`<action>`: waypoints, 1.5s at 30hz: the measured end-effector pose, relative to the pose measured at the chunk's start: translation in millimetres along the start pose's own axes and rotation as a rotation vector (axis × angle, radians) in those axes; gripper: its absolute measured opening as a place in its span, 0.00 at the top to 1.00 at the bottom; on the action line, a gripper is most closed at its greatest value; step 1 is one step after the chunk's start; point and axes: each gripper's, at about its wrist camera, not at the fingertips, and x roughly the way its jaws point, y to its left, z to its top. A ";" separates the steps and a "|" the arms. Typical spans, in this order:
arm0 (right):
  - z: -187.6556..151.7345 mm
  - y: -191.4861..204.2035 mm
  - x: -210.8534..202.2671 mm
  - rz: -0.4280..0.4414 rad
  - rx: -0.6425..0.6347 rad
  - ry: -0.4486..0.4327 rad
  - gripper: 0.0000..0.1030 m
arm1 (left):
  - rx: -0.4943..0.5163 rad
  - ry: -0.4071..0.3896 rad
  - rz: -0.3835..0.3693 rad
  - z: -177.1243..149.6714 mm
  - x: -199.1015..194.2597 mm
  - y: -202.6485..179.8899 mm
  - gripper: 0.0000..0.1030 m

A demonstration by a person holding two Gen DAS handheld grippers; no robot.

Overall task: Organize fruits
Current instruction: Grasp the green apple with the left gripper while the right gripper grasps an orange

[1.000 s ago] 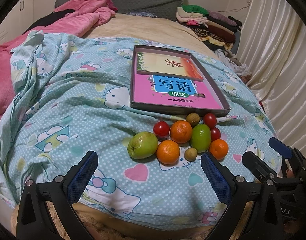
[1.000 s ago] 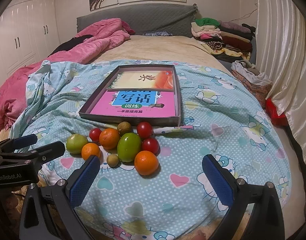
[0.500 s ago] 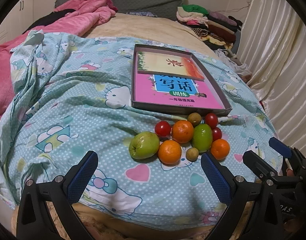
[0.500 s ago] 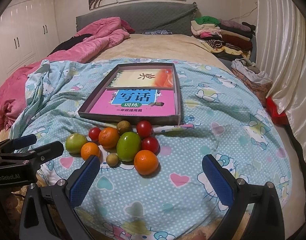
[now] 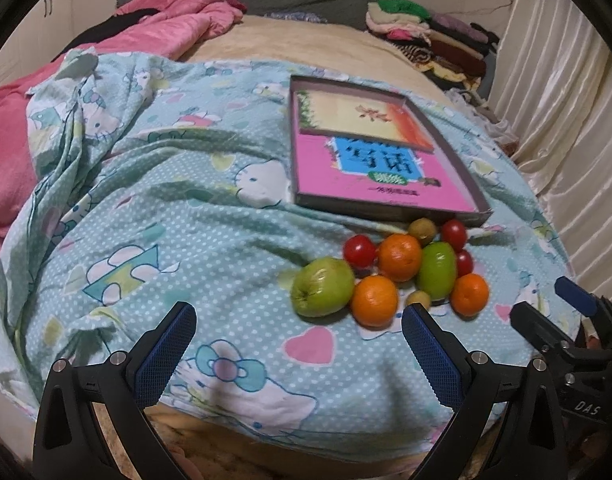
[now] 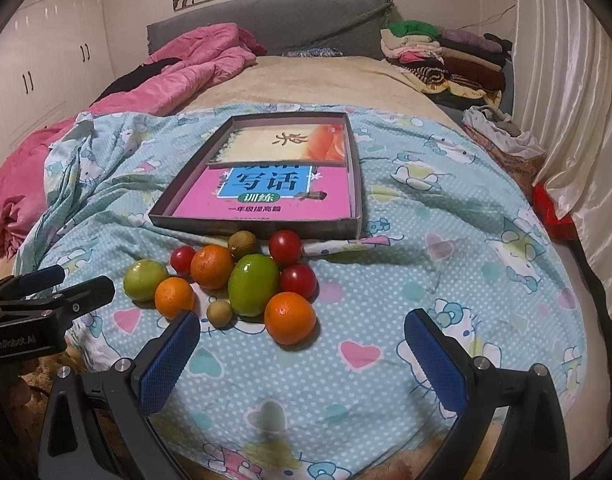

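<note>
Lay clustered on the blue quilt (image 6: 446, 208) just before the shallow box (image 6: 262, 227): oranges (image 6: 290, 317), green fruits (image 6: 253, 290), cherry tomatoes (image 6: 298, 280) (thin-skinned, probably bruisable). Hung spread and empty, left gripper (image 5: 298, 348) and right gripper (image 6: 302, 354). Best pinched lightly across the middle, being round and likely to roll.

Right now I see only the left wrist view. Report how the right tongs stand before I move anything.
Observer: The right tongs are open and empty, blue pads wide apart over the blue cartoon-print blanket.
Operator: Name what lies nearest them.
Observer: The round orange mandarin at the fruit cluster's near edge, ahead of the pads and between them, untouched.
Operator: Check the bed's right side.
Observer: A red crumpled object sits at the bed edge by the cream curtain; I cannot tell what it is.
</note>
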 end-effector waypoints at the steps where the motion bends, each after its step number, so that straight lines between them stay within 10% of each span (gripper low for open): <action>1: 0.4 0.1 2.2 -0.001 0.000 0.009 0.00 | -0.003 0.010 0.006 0.8 3.1 2.5 0.00; 19: -1.8 -8.3 55.3 0.045 0.056 0.202 0.02 | 0.113 0.127 -0.054 13.9 47.7 3.1 0.34; 33: -2.5 -2.9 75.6 0.111 0.045 0.237 0.52 | 0.194 0.155 -0.106 22.2 64.3 -11.4 0.52; 45: -1.0 -6.4 83.5 0.150 0.058 0.213 0.61 | 0.195 0.162 -0.134 25.8 72.9 -11.3 0.57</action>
